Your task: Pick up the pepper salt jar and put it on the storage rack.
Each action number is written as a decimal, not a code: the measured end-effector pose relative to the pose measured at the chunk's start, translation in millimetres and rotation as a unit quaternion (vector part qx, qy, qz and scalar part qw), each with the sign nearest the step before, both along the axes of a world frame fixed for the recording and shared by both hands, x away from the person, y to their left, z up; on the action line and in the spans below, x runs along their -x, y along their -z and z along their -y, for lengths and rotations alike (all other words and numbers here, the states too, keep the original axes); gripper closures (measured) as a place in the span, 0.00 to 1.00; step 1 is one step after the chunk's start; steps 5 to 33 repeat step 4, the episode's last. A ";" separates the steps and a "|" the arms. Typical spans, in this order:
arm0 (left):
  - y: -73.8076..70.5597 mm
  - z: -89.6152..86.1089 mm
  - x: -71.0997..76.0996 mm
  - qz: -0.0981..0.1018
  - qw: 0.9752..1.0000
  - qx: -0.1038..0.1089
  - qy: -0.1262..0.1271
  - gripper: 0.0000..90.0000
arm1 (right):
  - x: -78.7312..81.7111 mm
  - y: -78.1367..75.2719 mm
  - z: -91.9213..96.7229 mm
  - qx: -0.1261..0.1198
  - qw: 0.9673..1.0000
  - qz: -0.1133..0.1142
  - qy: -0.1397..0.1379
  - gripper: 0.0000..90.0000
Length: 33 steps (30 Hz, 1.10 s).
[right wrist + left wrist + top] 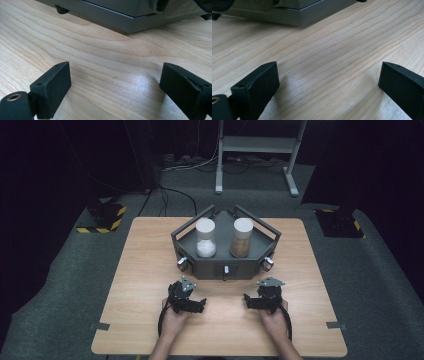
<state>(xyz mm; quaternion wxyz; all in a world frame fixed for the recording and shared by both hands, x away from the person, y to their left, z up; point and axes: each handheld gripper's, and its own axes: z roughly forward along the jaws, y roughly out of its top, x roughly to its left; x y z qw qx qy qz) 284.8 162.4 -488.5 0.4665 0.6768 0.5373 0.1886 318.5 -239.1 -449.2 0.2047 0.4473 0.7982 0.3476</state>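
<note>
A grey angular tray (225,265) stands at the table's middle back. It holds two upright jars with white lids: one with white contents (205,238) on the left, one with brown contents (242,237) on the right. My left gripper (201,303) rests low over the wood near the front, jaws wide apart with nothing between them (328,82). My right gripper (247,301) sits opposite it, open too, with bare wood between its jaws (115,82). The two grippers point toward each other, both apart from the tray. The tray's grey base (294,17) (120,17) shows at the top of both gripper views.
The wooden table (150,270) has bare room left and right of the tray and between the grippers. Knobs (182,264) (267,263) stick out at the tray's front corners. Beyond the table are grey carpet, cables and a white stand (257,150).
</note>
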 end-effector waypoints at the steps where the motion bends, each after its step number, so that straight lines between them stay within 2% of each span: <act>1: 0.0 0.0 0.0 0.000 1.000 0.000 0.000 0.04 | 0.0 0.0 0.0 0.000 1.000 0.000 0.000 0.11; 33: 0.2 0.3 0.1 0.000 1.000 0.000 0.000 0.04 | 0.0 0.0 0.0 0.000 1.000 0.000 0.000 0.11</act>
